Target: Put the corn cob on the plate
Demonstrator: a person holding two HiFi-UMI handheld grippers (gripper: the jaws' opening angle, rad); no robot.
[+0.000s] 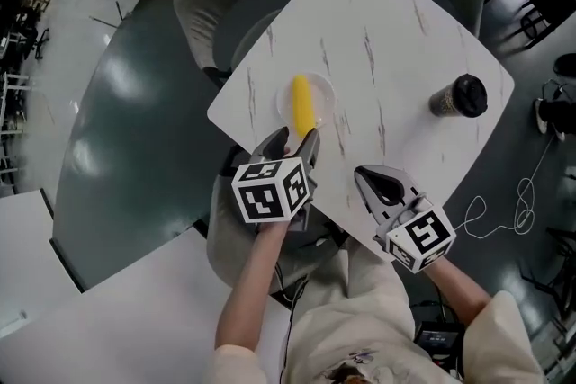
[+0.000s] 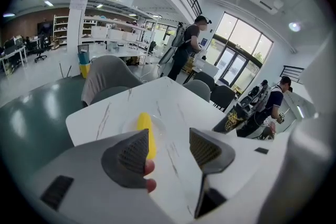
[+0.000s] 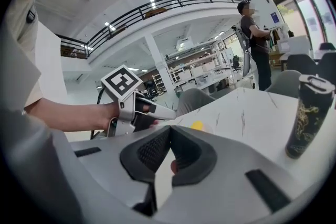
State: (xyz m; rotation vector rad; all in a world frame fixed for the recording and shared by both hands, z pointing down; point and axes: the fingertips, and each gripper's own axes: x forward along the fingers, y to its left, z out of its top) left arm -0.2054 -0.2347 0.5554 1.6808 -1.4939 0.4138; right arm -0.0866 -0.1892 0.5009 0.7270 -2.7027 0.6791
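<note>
A yellow corn cob (image 1: pixel 303 104) lies on a small clear plate (image 1: pixel 325 92) near the left edge of the white marble table (image 1: pixel 387 31). My left gripper (image 1: pixel 293 143) hovers just short of the plate, jaws open and empty; in the left gripper view the corn cob (image 2: pixel 145 127) and the plate (image 2: pixel 159 125) show beyond the left jaw. My right gripper (image 1: pixel 382 187) sits over the table's near edge, shut with nothing between the jaws. In the right gripper view the corn cob (image 3: pixel 197 125) peeks out past the left gripper (image 3: pixel 170 112).
A dark lidded cup (image 1: pixel 458 96) stands at the table's right side, also seen as the cup (image 3: pixel 307 115) in the right gripper view. Grey chairs (image 1: pixel 227 6) ring the far sides of the table. People stand in the background (image 2: pixel 186 47).
</note>
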